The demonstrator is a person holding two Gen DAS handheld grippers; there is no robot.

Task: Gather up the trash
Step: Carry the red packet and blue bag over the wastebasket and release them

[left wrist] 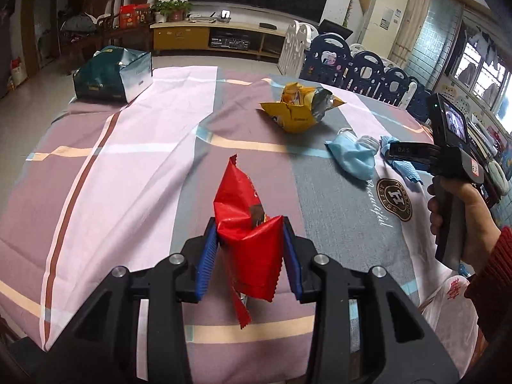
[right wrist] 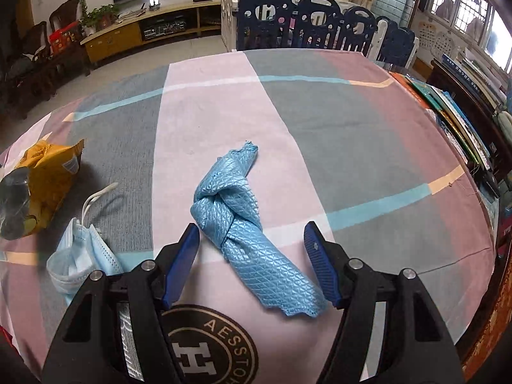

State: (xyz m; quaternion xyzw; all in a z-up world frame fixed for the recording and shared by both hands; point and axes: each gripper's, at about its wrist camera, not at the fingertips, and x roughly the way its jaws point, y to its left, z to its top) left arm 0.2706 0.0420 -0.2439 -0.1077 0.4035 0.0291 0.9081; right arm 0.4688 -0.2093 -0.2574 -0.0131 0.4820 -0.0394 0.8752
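Note:
My left gripper (left wrist: 248,227) is shut on a crumpled red snack wrapper (left wrist: 244,224) and holds it above the table. A yellow chip bag (left wrist: 296,107) lies beyond it; it also shows in the right wrist view (right wrist: 41,185). A blue face mask (left wrist: 352,156) lies to the right of the bag; it also shows in the right wrist view (right wrist: 80,252). My right gripper (right wrist: 251,233) is open, with its fingers on either side of a knotted blue cloth (right wrist: 240,224) that lies on the table. The right gripper also shows in the left wrist view (left wrist: 388,153) over the cloth (left wrist: 406,169).
A dark green paper bag (left wrist: 112,75) stands at the far left corner of the table. The striped tablecloth (left wrist: 144,147) covers the table. A blue and white play fence (right wrist: 320,28) stands behind the table. Books (right wrist: 454,112) are stacked off the right edge.

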